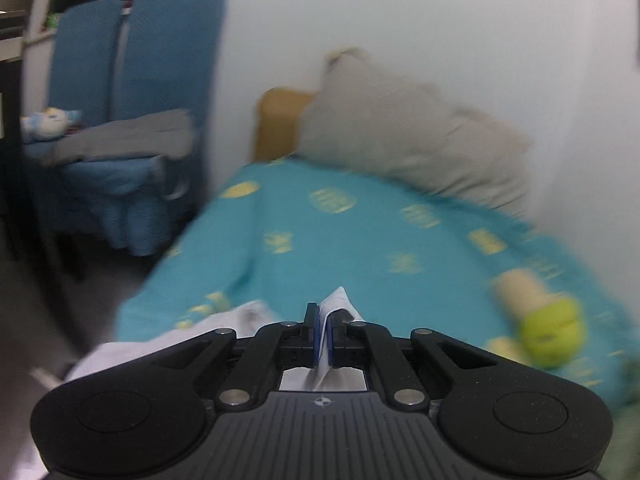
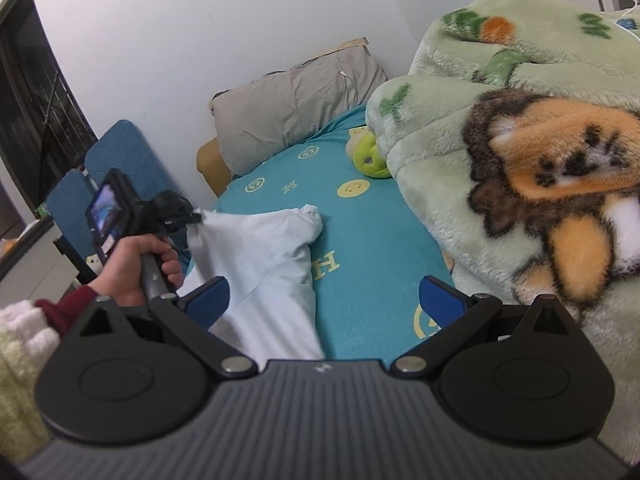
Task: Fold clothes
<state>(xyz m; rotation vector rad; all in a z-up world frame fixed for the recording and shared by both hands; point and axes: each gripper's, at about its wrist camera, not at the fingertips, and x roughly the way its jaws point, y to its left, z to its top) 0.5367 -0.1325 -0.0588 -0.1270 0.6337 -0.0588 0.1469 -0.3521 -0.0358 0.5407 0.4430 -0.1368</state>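
A white garment (image 2: 264, 264) lies on the teal bed sheet (image 2: 360, 236), bunched toward the bed's left edge. My left gripper (image 1: 323, 330) is shut on a corner of the white garment (image 1: 340, 300) and lifts it off the bed. In the right wrist view the left gripper (image 2: 194, 216) is seen at the left, held in a hand, with cloth hanging from it. My right gripper (image 2: 324, 300) is open and empty, low over the garment's near part and the sheet.
A grey pillow (image 2: 296, 104) leans on the wall at the bed's head. A green plush toy (image 2: 370, 154) lies by a thick green blanket (image 2: 520, 160) piled on the right. Blue chairs (image 1: 132, 100) with a grey cloth stand left of the bed.
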